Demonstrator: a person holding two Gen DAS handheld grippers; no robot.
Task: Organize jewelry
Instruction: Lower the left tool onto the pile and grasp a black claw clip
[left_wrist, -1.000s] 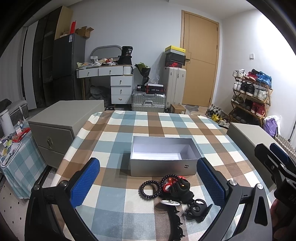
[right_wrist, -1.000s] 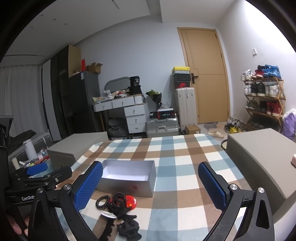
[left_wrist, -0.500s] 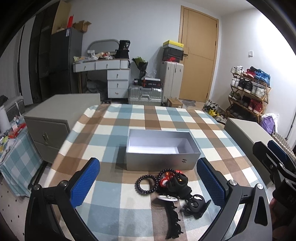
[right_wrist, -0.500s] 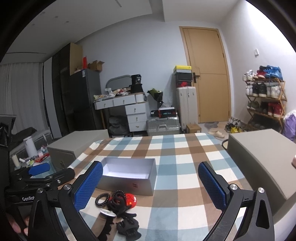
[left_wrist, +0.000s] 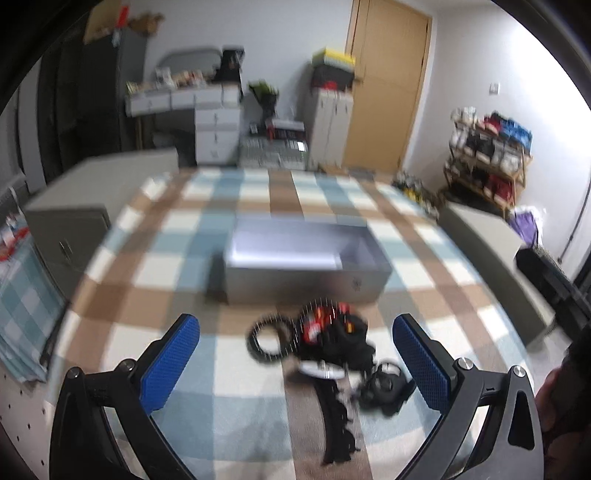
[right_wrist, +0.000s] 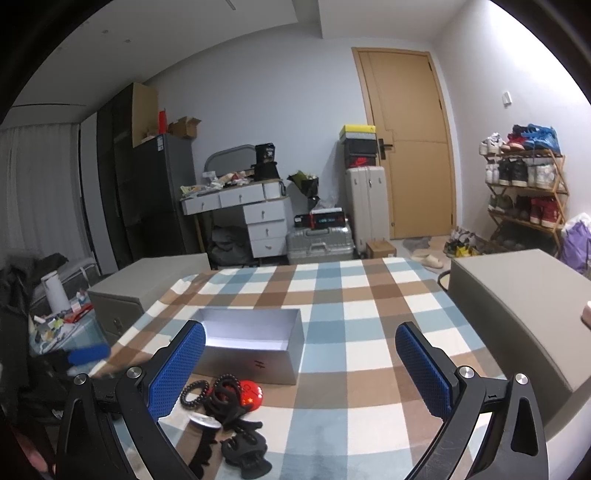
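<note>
A pile of hair accessories lies on the checked tablecloth in front of an open grey box (left_wrist: 306, 258). In it are a black spiral hair tie (left_wrist: 267, 338), a red ornament (left_wrist: 321, 319), a black claw clip (left_wrist: 384, 387) and a black toothed comb clip (left_wrist: 338, 424). The left wrist view is blurred. My left gripper (left_wrist: 295, 363) is open and hovers just short of the pile. My right gripper (right_wrist: 301, 369) is open and empty, to the right of the pile. There the box (right_wrist: 255, 354), red ornament (right_wrist: 251, 393) and claw clip (right_wrist: 245, 450) show at lower left.
The table has a checked cloth (right_wrist: 369, 332). Grey cabinets stand beside it on the left (right_wrist: 144, 284) and right (right_wrist: 517, 306). Beyond are suitcases, a white desk, a door and a shoe rack (right_wrist: 524, 192). My left gripper's blue pad shows blurred in the right wrist view (right_wrist: 88, 352).
My left gripper has moved down and forward toward the pile, so the box and accessories look larger and blurred. My right gripper has stayed almost still.
</note>
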